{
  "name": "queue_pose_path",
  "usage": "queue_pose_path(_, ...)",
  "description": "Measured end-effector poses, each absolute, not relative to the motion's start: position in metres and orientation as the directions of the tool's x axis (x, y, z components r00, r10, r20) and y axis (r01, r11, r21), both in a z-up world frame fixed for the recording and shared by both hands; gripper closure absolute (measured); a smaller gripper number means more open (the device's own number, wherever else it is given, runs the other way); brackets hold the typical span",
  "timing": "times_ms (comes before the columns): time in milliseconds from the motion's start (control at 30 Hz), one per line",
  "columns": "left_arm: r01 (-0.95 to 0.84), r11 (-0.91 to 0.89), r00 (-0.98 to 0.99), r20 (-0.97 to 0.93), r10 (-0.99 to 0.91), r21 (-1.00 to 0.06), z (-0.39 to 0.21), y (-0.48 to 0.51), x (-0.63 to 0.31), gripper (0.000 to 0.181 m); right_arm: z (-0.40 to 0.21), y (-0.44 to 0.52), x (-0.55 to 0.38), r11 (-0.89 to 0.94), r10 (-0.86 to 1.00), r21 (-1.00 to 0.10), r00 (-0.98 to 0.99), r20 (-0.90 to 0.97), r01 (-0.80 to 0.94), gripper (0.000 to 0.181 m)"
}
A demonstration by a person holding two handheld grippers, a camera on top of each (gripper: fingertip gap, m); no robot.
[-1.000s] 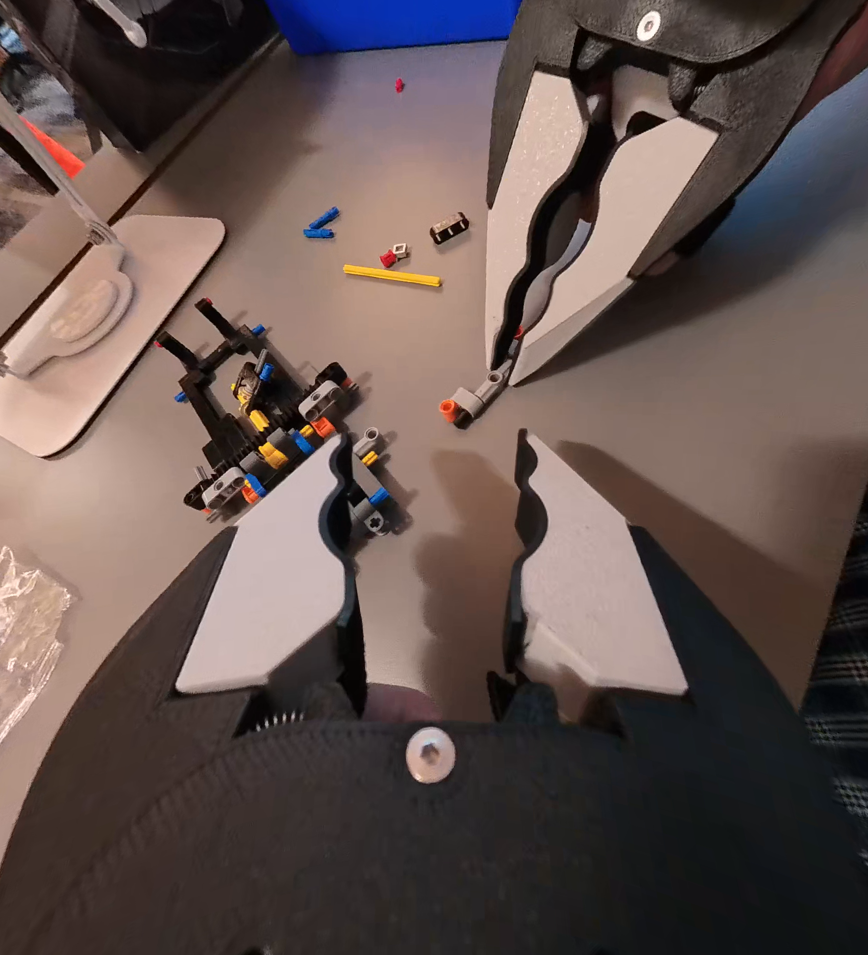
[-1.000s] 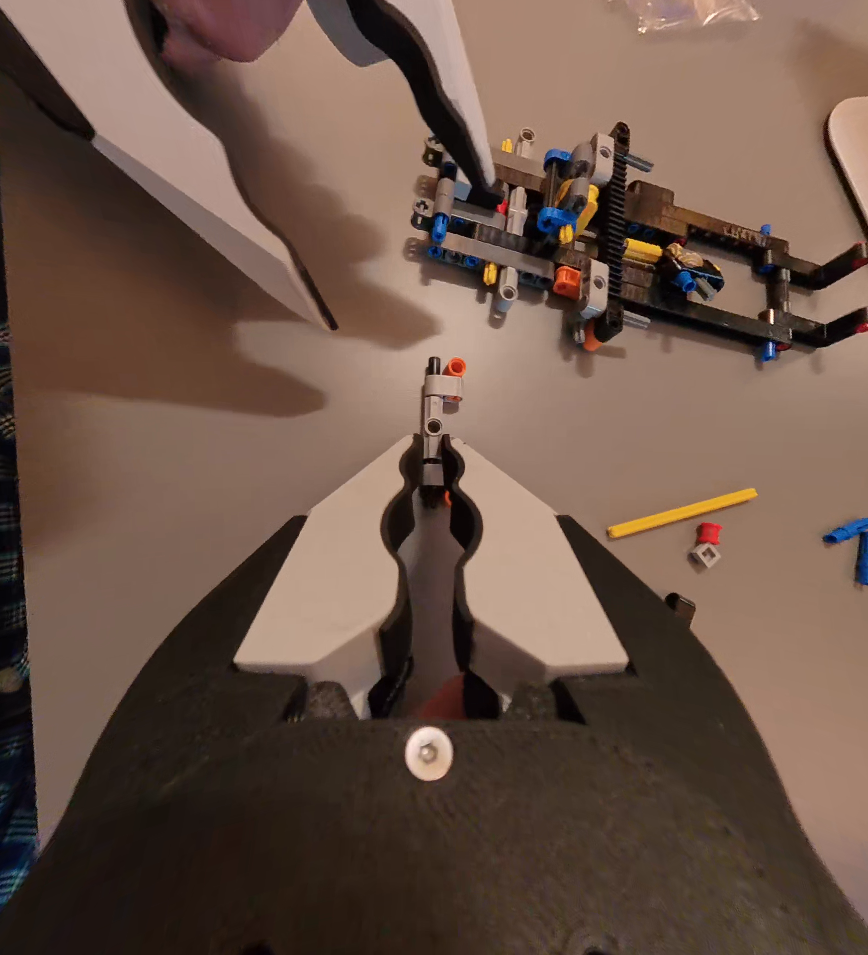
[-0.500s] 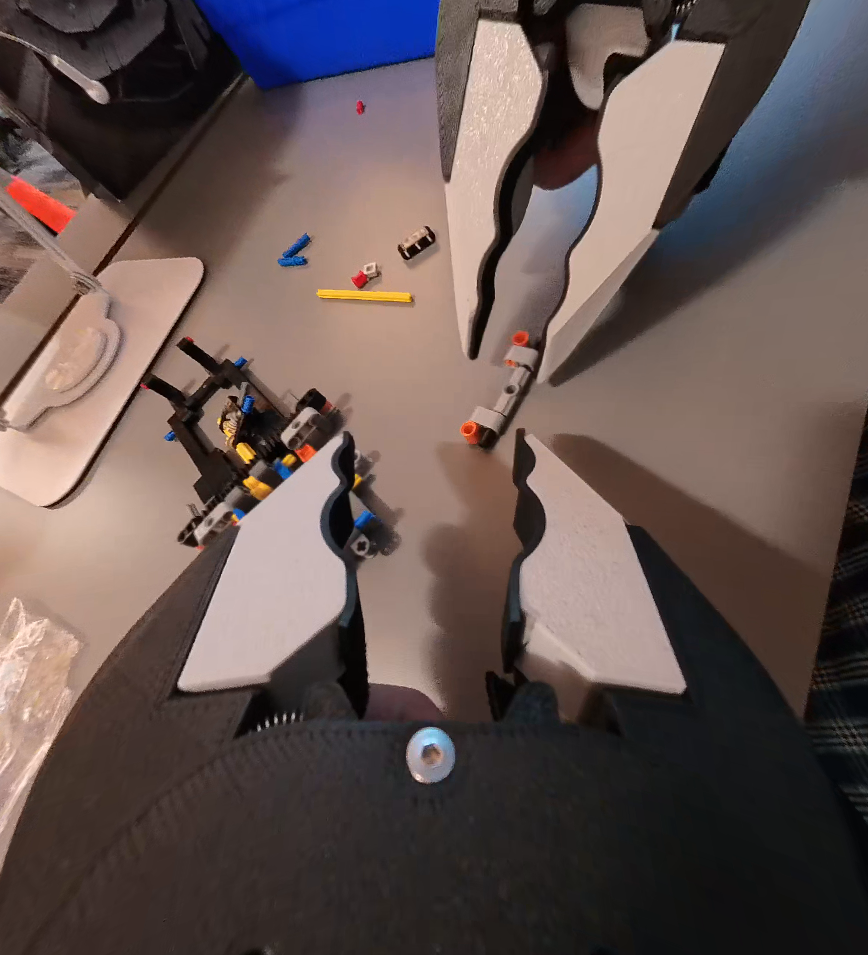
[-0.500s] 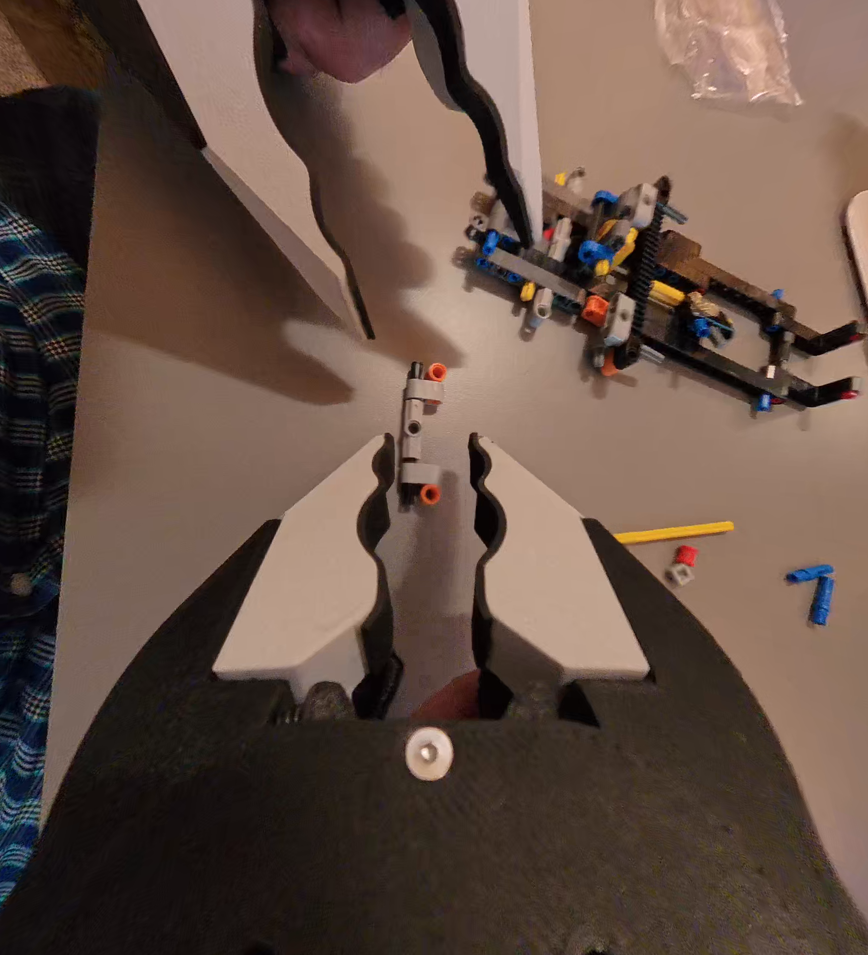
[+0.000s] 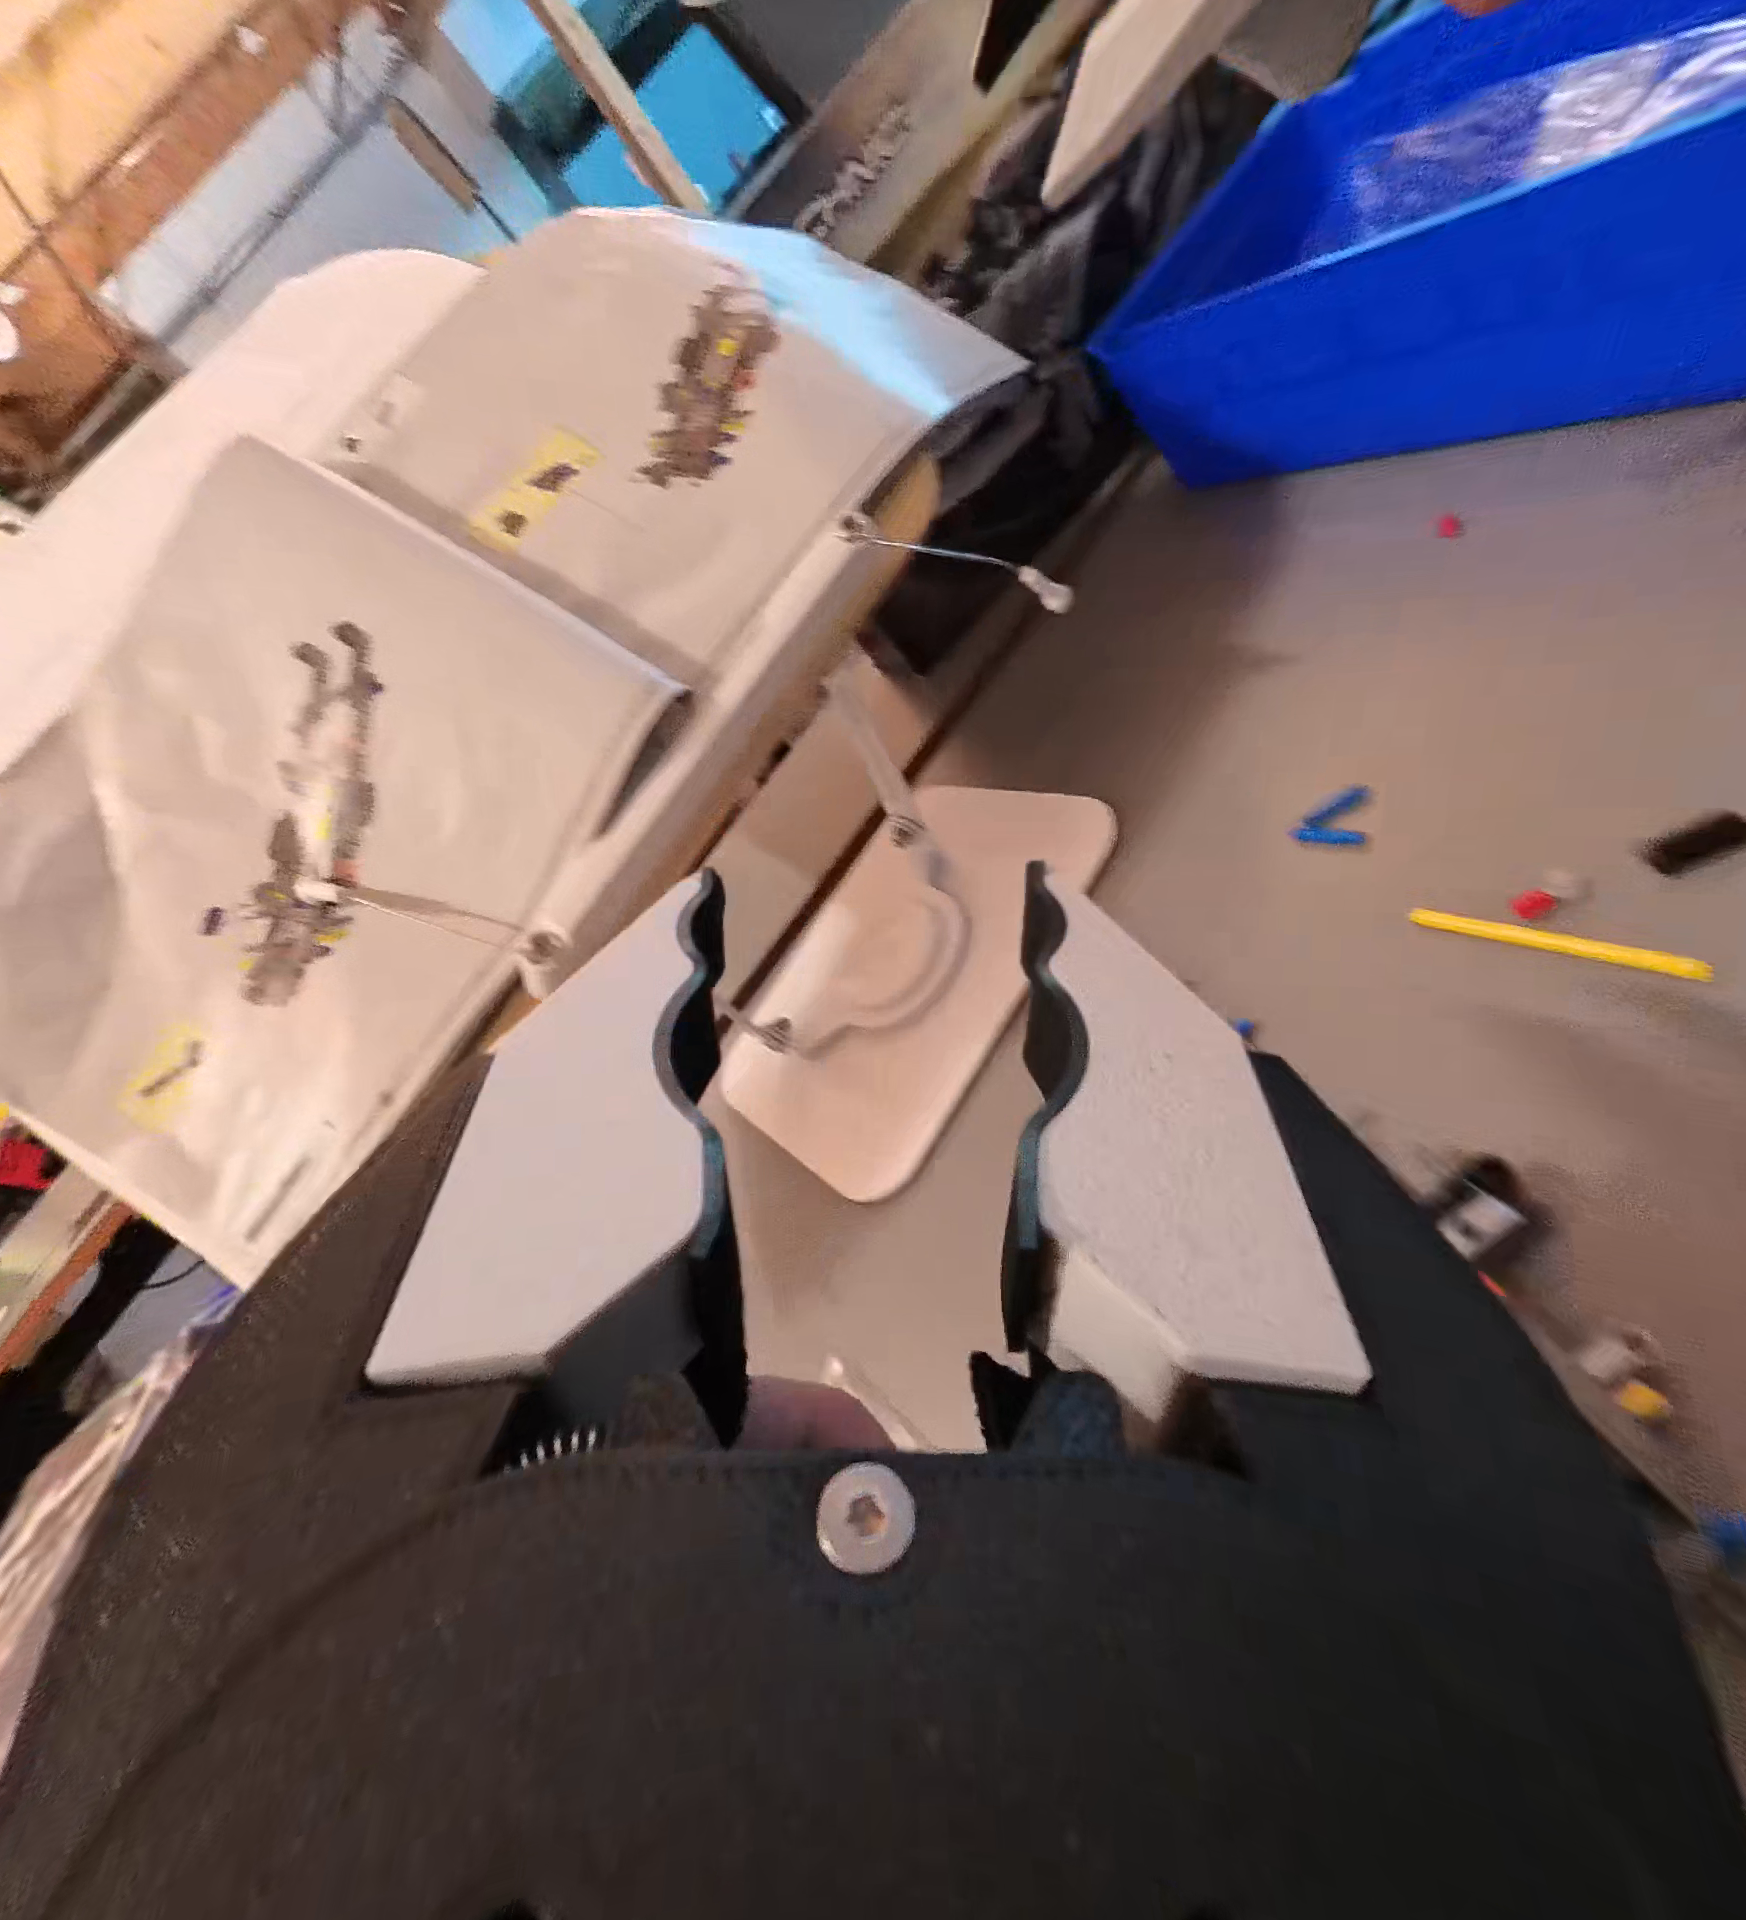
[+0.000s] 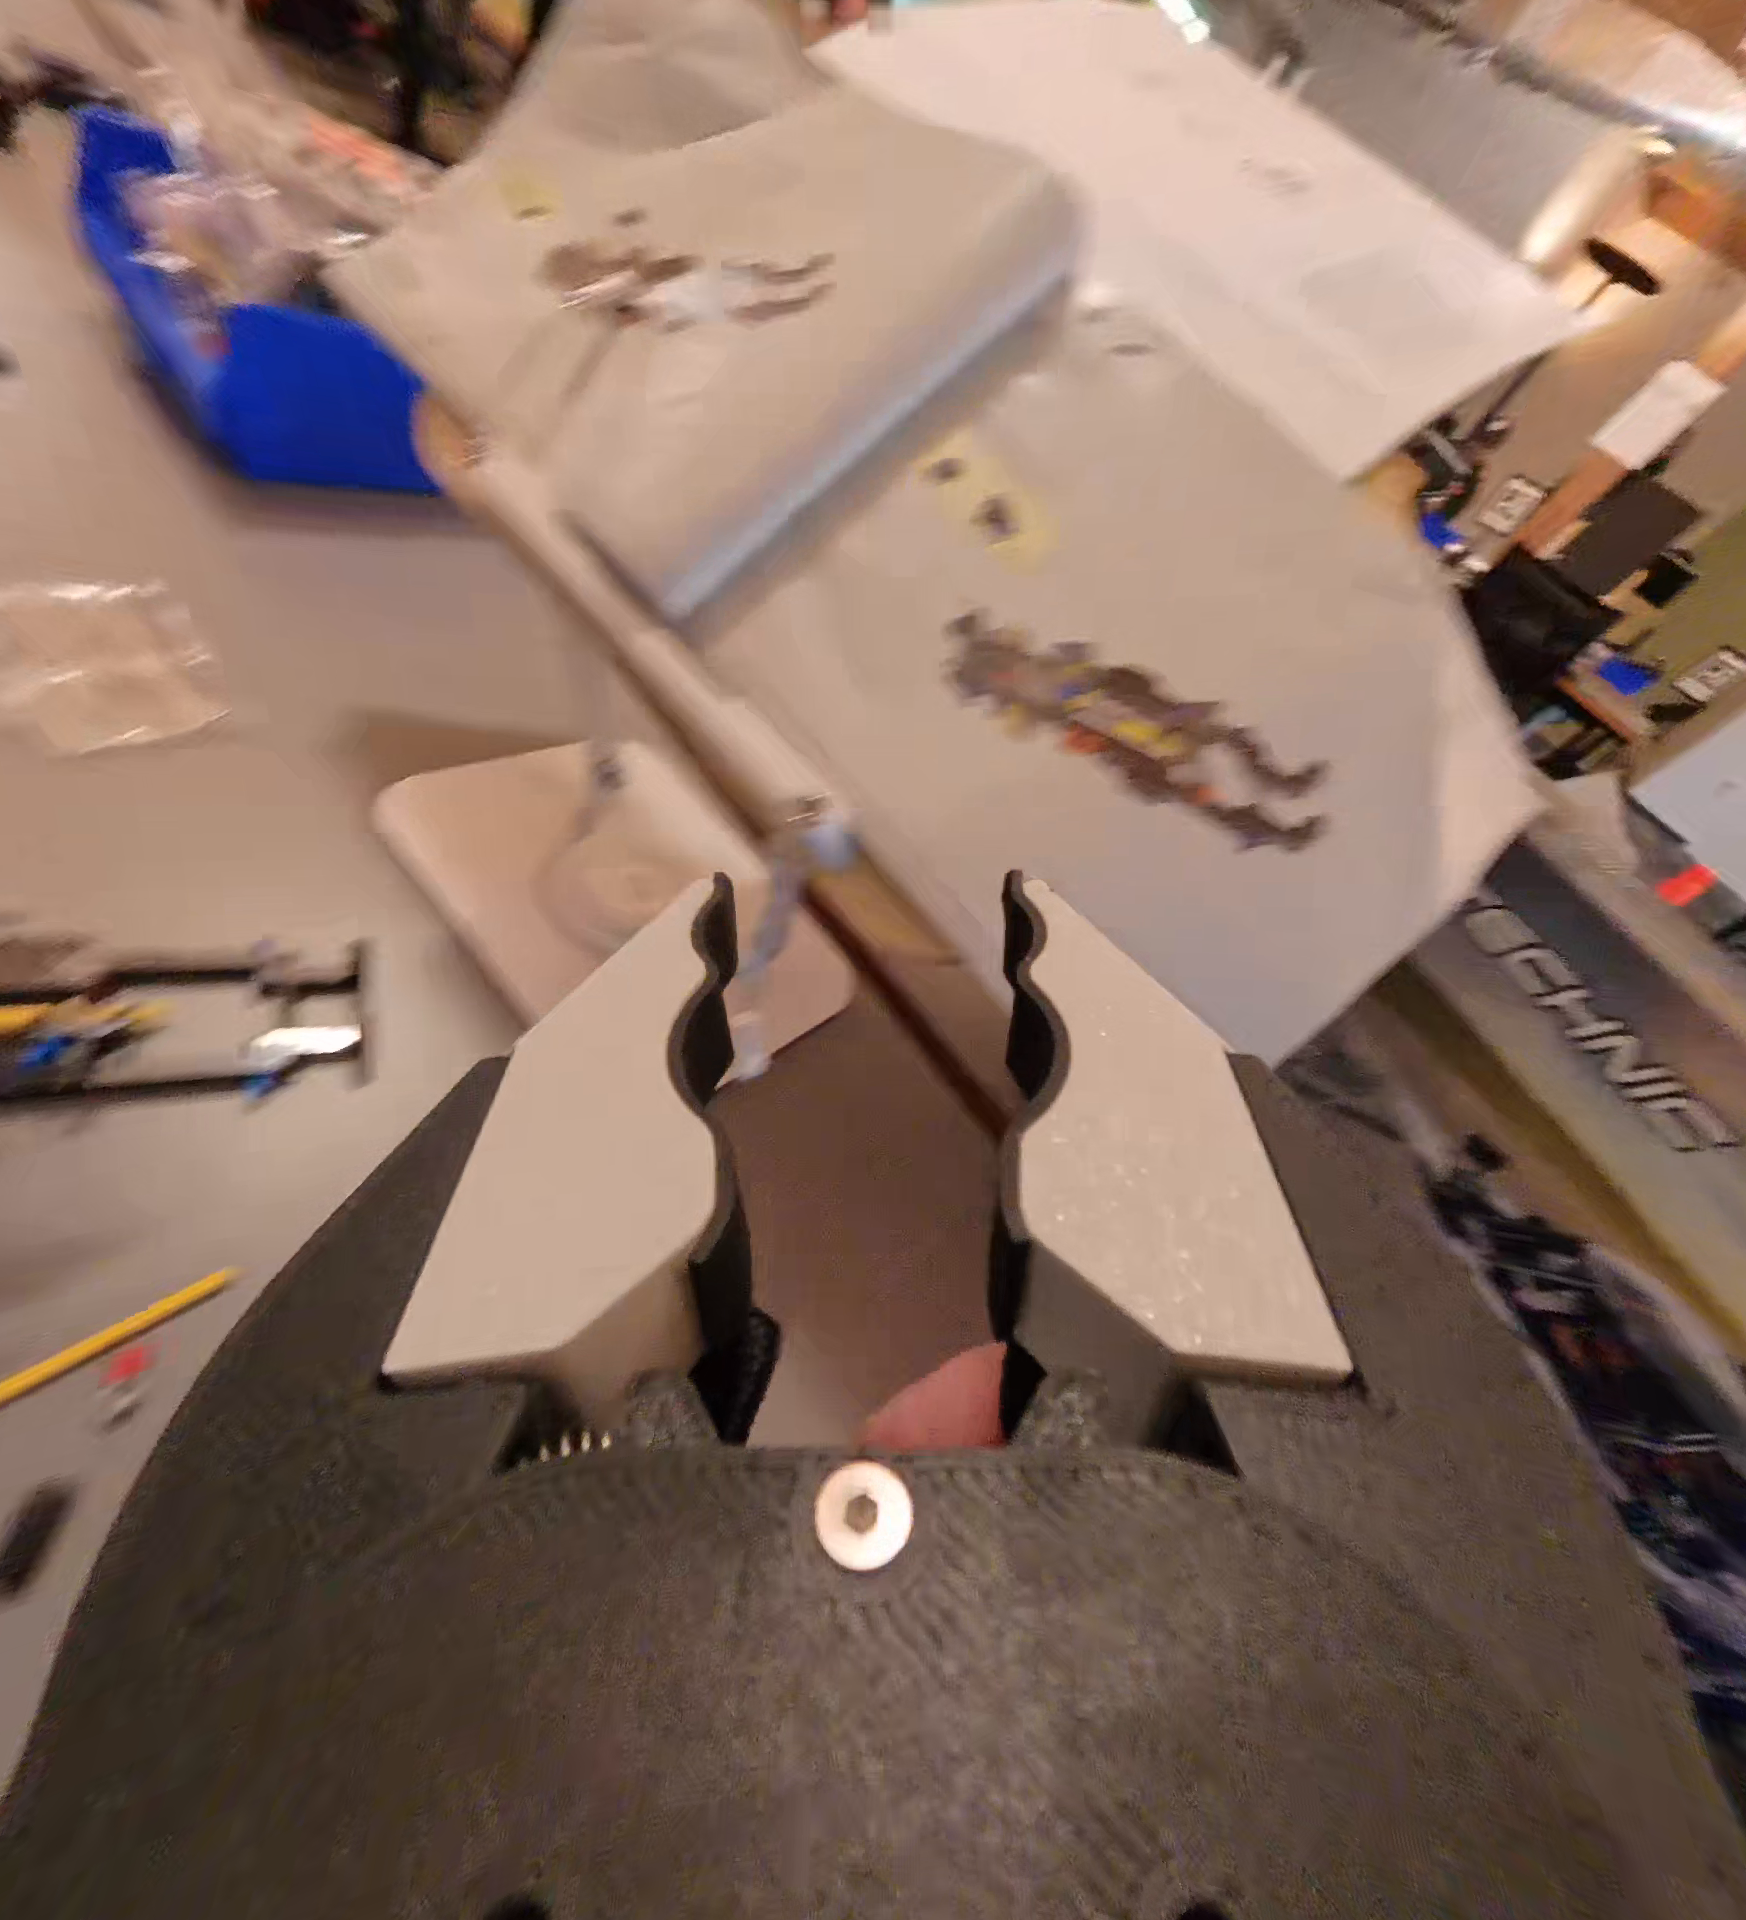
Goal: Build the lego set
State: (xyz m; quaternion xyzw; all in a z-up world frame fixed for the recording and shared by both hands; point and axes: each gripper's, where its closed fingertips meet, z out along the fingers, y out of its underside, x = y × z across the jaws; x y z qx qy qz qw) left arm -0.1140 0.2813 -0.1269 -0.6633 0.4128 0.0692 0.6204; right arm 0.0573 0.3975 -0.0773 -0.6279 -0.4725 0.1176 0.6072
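Observation:
Both views are blurred by motion and tilted up toward an open instruction booklet (image 5: pixel 349 790) held on a stand (image 5: pixel 910 997); the booklet also shows in the right wrist view (image 6: pixel 1108 665). My left gripper (image 5: pixel 869 894) is open and empty, raised above the table. My right gripper (image 6: pixel 864 894) is open and empty too. The black lego chassis (image 6: pixel 121 1018) lies at the left edge of the right wrist view. Loose pieces lie on the grey table: a yellow axle (image 5: pixel 1560 943), blue pins (image 5: pixel 1328 821), a black piece (image 5: pixel 1705 840) and a small red piece (image 5: pixel 1529 902).
A blue bin (image 5: pixel 1471 301) stands at the back of the table; it also shows in the right wrist view (image 6: pixel 277 395). A clear plastic bag (image 6: pixel 79 665) lies on the table. The stand's flat base (image 6: pixel 578 873) sits beside the chassis. Shelves and clutter lie beyond the table edge. The tips of one gripper are about 20 centimeters away from the tips of the other. About 20 centimeters separates my left fingertips from the yellow axle (image 5: pixel 1560 943). Look for it in the right wrist view (image 6: pixel 76 1349) too. It is some 20 centimeters from my left tips to the small red piece (image 5: pixel 1529 902). My right wrist view (image 6: pixel 148 1357) looks at it from another angle.
My right gripper let go of the grey and orange connector piece and opened. Both grippers have swung up and away from the table toward the booklet; the connector is out of view.

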Motion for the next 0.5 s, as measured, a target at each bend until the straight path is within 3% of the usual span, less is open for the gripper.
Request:
queue_pose_path(267, -0.512, 0.005, 0.847, -0.505, -0.166, -0.859, -0.076, 0.386, -0.191, 0.133, -0.029, 0.542, 0.07, 0.152, 0.679, -0.909, 0.628, 0.381, 0.387, 0.119)
queue_pose_path(400, -0.263, -0.18, 0.949, -0.221, -0.224, -0.948, -0.095, 0.423, -0.21, 0.116, -0.027, 0.575, 0.067, 0.135, 0.698, -0.917, 0.622, 0.356, 0.375, 0.123)
queue_pose_path(500, -0.161, -0.229, 0.971, -0.113, -0.211, -0.96, -0.104, 0.441, -0.217, 0.122, -0.033, 0.59, 0.065, 0.123, 0.722, -0.916, 0.599, 0.347, 0.382, 0.125)
